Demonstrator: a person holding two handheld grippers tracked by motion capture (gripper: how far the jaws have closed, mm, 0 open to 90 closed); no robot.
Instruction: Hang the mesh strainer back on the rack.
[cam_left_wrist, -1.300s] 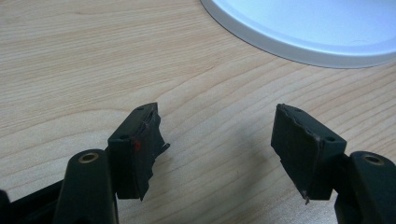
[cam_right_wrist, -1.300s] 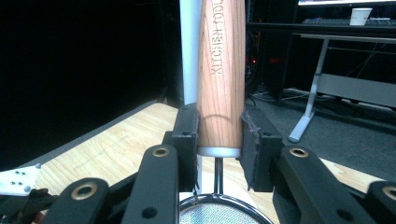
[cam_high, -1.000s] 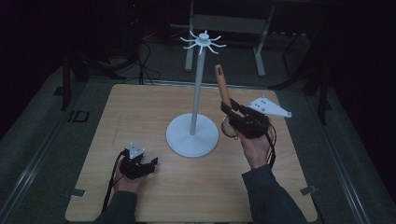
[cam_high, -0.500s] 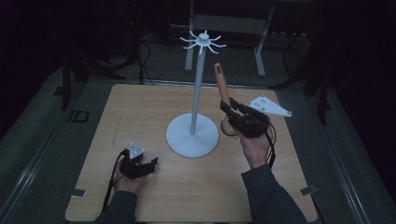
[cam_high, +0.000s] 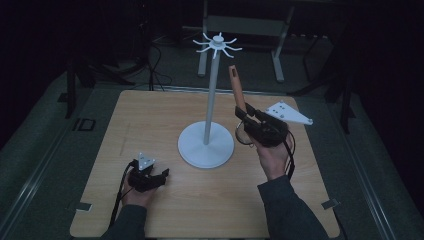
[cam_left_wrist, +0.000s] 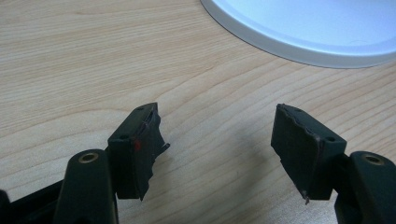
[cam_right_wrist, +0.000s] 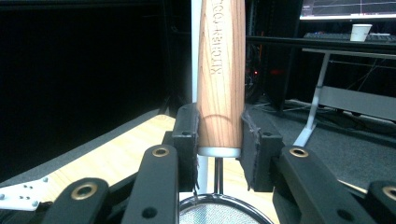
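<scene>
A white stand (cam_high: 210, 100) with a round base (cam_high: 206, 145) and a ring of hooks (cam_high: 217, 45) on top rises from the middle of the wooden table (cam_high: 150, 115). Right of the pole, my right gripper (cam_high: 247, 117) is shut on the wooden handle (cam_high: 236, 90) of a small mesh strainer and holds it upright, handle tip up. In the right gripper view the jaws clamp the handle (cam_right_wrist: 221, 70) near its lower end, with the strainer's metal rim (cam_right_wrist: 219, 212) below. My left gripper (cam_high: 161, 175) rests open on the table at the front left, its jaws (cam_left_wrist: 217, 144) empty, near the base (cam_left_wrist: 303, 28).
A metal desk frame (cam_high: 245, 25) stands on the dark floor beyond the table's far edge. Cables trail from both grippers. A desk with a monitor and a cup (cam_right_wrist: 360, 31) shows far off in the right gripper view.
</scene>
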